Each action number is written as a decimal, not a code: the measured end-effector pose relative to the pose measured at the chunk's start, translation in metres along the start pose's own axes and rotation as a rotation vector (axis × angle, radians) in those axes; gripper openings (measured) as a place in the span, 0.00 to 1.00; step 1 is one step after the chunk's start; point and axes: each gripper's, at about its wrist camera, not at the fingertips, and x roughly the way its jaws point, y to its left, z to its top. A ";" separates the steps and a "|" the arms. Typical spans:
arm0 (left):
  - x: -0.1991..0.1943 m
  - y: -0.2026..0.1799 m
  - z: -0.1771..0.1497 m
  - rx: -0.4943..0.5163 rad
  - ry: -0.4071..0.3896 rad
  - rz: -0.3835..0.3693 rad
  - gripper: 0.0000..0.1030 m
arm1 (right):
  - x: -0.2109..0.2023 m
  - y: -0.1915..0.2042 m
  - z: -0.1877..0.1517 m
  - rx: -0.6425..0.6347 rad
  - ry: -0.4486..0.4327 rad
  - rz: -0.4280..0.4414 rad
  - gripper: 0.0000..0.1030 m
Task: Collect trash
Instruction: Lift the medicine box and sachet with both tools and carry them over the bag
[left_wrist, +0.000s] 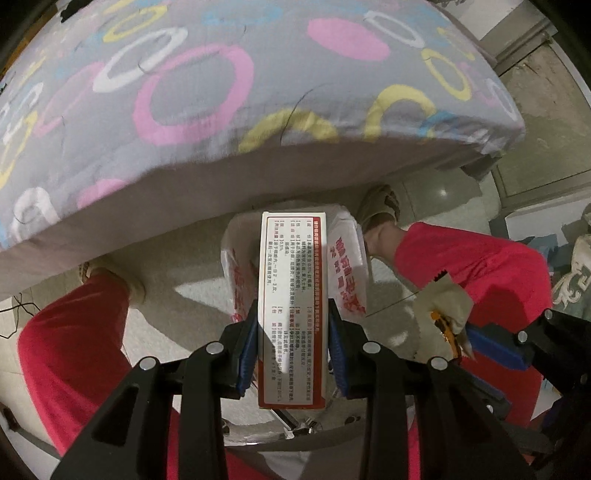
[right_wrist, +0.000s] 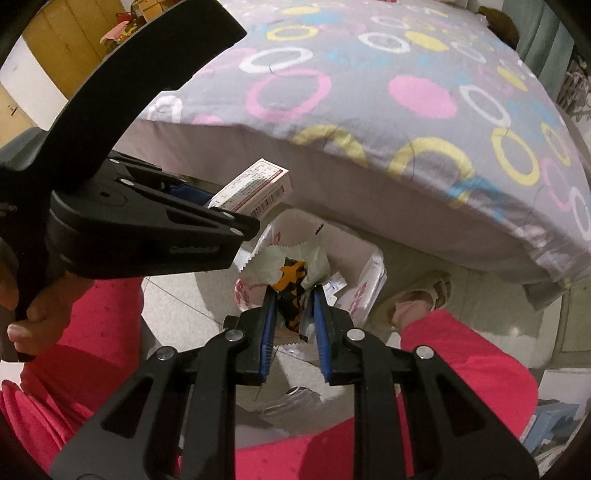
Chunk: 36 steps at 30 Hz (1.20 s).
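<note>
Trash bag gapes directly below both tools: left tool clamps the carton, long axis pointing down; right tool pinches a wrapper.

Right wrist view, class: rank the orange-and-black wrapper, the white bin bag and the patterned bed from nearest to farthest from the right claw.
1. Orange-and-black wrapper: pinched in the right claw.
2. White bin bag: on the floor just beyond the claw tips.
3. Patterned bed: farthest, across the top of the view.
</note>
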 end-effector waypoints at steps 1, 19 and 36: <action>0.005 0.001 0.001 -0.008 0.008 -0.001 0.32 | 0.004 -0.001 0.000 0.005 0.006 0.002 0.19; 0.092 0.026 0.016 -0.155 0.173 -0.044 0.32 | 0.080 -0.029 0.000 0.121 0.162 0.085 0.19; 0.165 0.050 0.024 -0.312 0.329 -0.093 0.32 | 0.155 -0.048 0.001 0.238 0.307 0.131 0.19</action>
